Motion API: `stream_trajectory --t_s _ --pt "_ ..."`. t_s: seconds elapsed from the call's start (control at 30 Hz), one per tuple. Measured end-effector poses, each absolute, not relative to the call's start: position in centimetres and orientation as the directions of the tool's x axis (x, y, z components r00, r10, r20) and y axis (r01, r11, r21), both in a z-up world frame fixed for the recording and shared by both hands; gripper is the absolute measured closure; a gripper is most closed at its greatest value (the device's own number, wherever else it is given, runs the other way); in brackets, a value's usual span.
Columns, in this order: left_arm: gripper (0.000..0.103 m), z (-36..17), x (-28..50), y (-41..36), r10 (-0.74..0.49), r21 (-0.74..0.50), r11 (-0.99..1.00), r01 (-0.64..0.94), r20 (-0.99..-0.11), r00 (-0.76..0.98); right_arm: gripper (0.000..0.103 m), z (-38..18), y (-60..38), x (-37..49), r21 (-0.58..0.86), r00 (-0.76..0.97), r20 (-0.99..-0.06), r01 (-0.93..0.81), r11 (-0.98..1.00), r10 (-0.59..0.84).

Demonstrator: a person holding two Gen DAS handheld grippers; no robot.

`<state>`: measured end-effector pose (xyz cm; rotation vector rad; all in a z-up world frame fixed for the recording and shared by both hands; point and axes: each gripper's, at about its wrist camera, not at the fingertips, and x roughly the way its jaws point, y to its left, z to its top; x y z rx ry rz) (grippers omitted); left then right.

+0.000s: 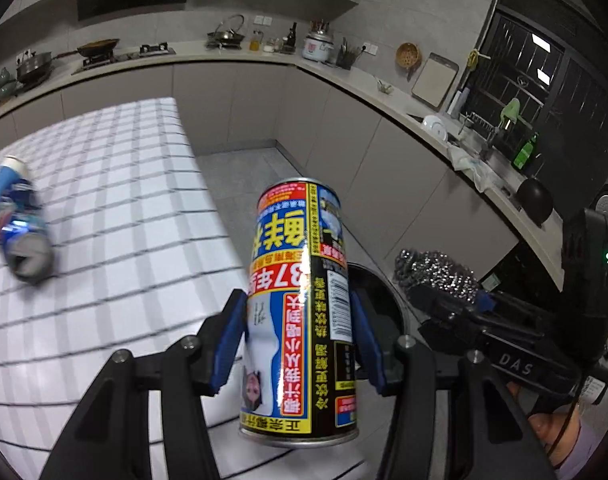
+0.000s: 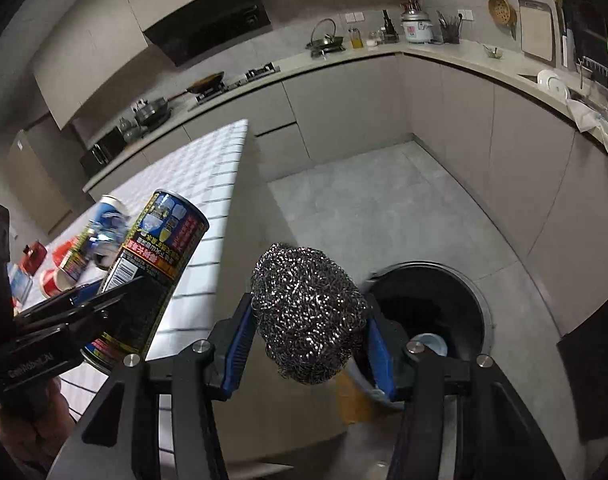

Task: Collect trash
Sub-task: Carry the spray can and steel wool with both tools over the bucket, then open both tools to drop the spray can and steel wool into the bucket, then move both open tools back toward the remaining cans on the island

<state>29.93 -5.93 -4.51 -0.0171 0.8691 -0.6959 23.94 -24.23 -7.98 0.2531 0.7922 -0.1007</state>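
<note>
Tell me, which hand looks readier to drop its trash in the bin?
Probably the right. Its gripper holds the scourer near the open bin on the floor, while the left gripper holds the can by the table edge.

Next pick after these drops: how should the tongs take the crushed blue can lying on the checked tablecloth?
Grip the crushed blue can across its flattened middle, coming from above with fingers either side of its long axis. It lies on its side on the tablecloth, another blue-and-white container close beside it, so a low approach looks crowded.
</note>
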Motion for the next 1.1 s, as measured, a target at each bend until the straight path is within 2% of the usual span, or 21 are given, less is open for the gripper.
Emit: stream_trajectory --t_s 0.2,0.53,0.67,0.7,0.73,0.8,1.1 --pt "0.049 -6.2 29.5 -11.8 -0.561 -0.308 0.767 0.563 -0.748 0.354 0.049 -9.7 -30.9 23.7 0.207 0.660 -0.752 0.235 0.950 0.001" --pt "0.049 -11.0 30.7 -17.2 -0.461 -0.287 0.816 0.502 -0.846 0.267 0.049 -15.2 -36.5 26.5 0.224 0.583 -0.812 0.271 0.936 0.025" --pt "0.049 -12.2 31.3 -17.9 -0.429 -0.286 0.839 0.462 -0.871 0.240 0.046 -16.6 -37.3 28.4 0.224 0.561 -0.826 0.256 0.940 0.044" --pt "0.049 -12.4 31.3 -18.1 -0.420 -0.279 0.842 0.461 -0.876 0.236 0.040 -16.8 -37.4 28.8 0.218 0.559 -0.828 0.256 0.942 0.040" --pt "0.046 -12.6 31.4 -18.5 -0.416 -0.277 0.843 0.460 -0.880 0.231 0.032 -16.9 -37.6 29.0 0.212 0.559 -0.829 0.257 0.943 0.034" --pt "0.040 -12.6 31.5 -18.7 -0.413 -0.278 0.847 0.452 -0.881 0.231 0.029 -16.9 -38.0 29.2 0.209 0.568 -0.823 0.260 0.943 0.025" --pt "0.038 -8.5 31.1 -17.7 -0.443 -0.280 0.849 0.448 -0.839 0.316 0.029 -14.5 -38.8 28.6 0.255 0.623 -0.781 0.263 0.930 0.038"
